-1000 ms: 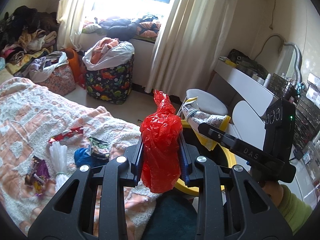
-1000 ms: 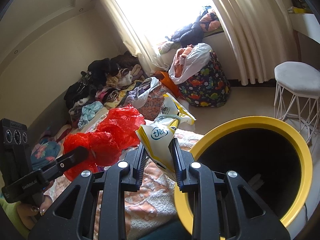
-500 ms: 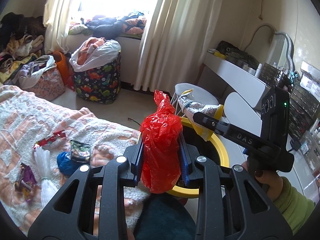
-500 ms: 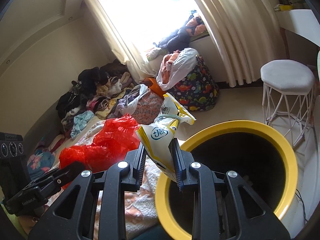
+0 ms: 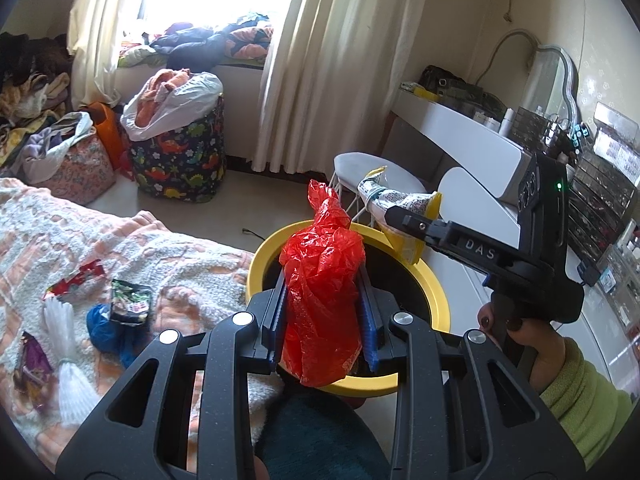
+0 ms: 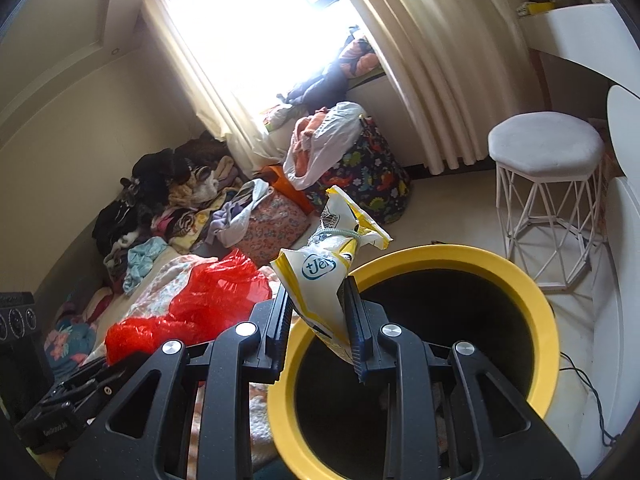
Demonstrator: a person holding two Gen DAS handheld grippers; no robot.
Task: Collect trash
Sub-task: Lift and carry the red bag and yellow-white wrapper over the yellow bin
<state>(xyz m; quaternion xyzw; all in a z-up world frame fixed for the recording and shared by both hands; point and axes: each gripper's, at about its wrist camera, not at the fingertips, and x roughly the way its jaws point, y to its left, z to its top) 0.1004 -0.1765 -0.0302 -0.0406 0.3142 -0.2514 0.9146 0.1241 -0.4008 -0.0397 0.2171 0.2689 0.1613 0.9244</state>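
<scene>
The left gripper (image 5: 322,316) is clamped on a red bag (image 5: 322,284), crumpled and standing up between the blue pads, its twisted top poking above them. Just past the fingertips sits the yellow bin (image 5: 436,300), and the bag hangs over its near rim. The right gripper (image 6: 320,320) pinches a white-and-yellow snack bag (image 6: 324,280) (tied off near the top with a band), held right over the bin's dark mouth. Off to the left gripper's left, on the blanket (image 5: 192,264), lie more wrappers (image 5: 130,302), a blue wad (image 5: 106,328) and a white plastic bundle (image 5: 66,344). Beyond the bin stands a white stool (image 6: 546,148). A hand (image 5: 528,340) in a green sleeve grips the right tool's handle.
</scene>
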